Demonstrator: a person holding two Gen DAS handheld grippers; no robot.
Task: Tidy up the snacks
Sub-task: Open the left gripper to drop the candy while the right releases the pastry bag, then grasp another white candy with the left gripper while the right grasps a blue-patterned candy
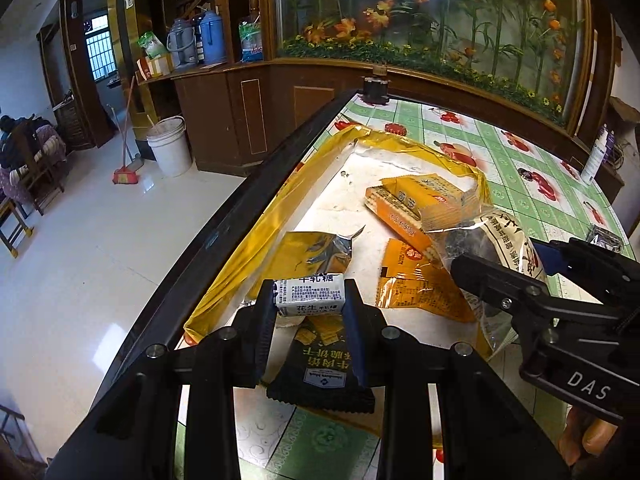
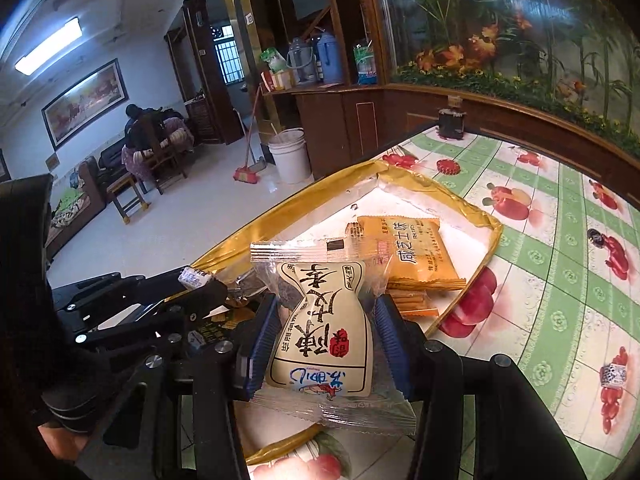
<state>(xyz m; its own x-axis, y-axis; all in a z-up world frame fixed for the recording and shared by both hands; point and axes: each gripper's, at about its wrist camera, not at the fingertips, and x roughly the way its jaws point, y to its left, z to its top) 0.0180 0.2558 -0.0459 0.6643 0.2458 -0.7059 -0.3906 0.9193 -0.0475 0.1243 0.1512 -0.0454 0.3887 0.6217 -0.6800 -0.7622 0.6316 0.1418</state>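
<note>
Left wrist view: left gripper [image 1: 310, 300] pinches small white candy bar [image 1: 310, 295], long axis crosswise between fingers, above gold tray [image 1: 224, 280]. Right gripper [image 2: 326, 340] clamps clear plum packet [image 2: 320, 328], lengthwise, tray directly ahead-below.

We hold both grippers angled downward side by side, the left gripper [image 1: 310, 304] and right gripper [image 2: 326, 336] each clamped (jaws part-way apart) on something.

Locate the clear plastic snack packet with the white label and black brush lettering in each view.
Left wrist: the clear plastic snack packet is at right of centre, clamped in the right gripper reaching in from the right edge.
Right wrist: the packet is at lower centre, between the blue pads.
Shared landmark: the gold-rimmed tray.
</note>
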